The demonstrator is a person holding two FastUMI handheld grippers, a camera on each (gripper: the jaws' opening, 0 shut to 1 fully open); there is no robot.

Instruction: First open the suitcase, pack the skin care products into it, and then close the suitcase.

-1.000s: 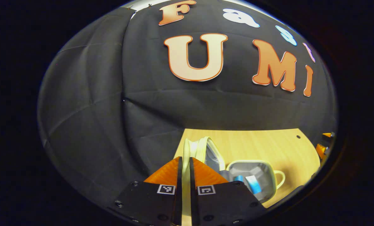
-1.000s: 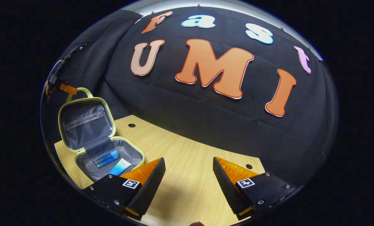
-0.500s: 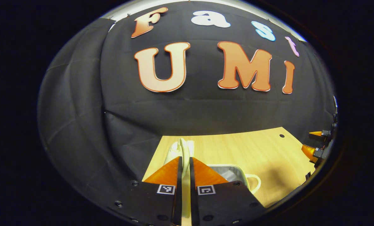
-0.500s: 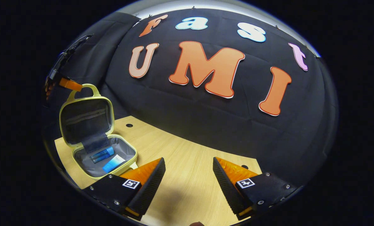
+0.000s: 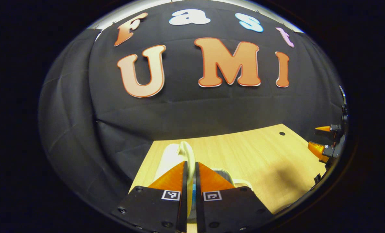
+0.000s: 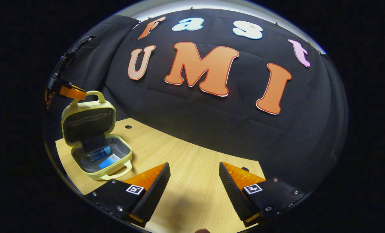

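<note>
The small pale yellow suitcase (image 6: 97, 147) stands on the table, its lid (image 6: 89, 119) half open and tilted forward. Inside the grey base lie a blue bottle (image 6: 98, 153) and a blue-white tube (image 6: 110, 160).

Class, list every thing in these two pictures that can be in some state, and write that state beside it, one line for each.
Suitcase: partly open, lid tilted over the base, not yet shut.
Lid handle: gripped by the left gripper.
Left gripper: shut on the lid handle.
Right gripper: open, empty, above the table.
Blue bottle: lying inside the suitcase.
Blue and white tube: lying inside, beside the bottle.
</note>
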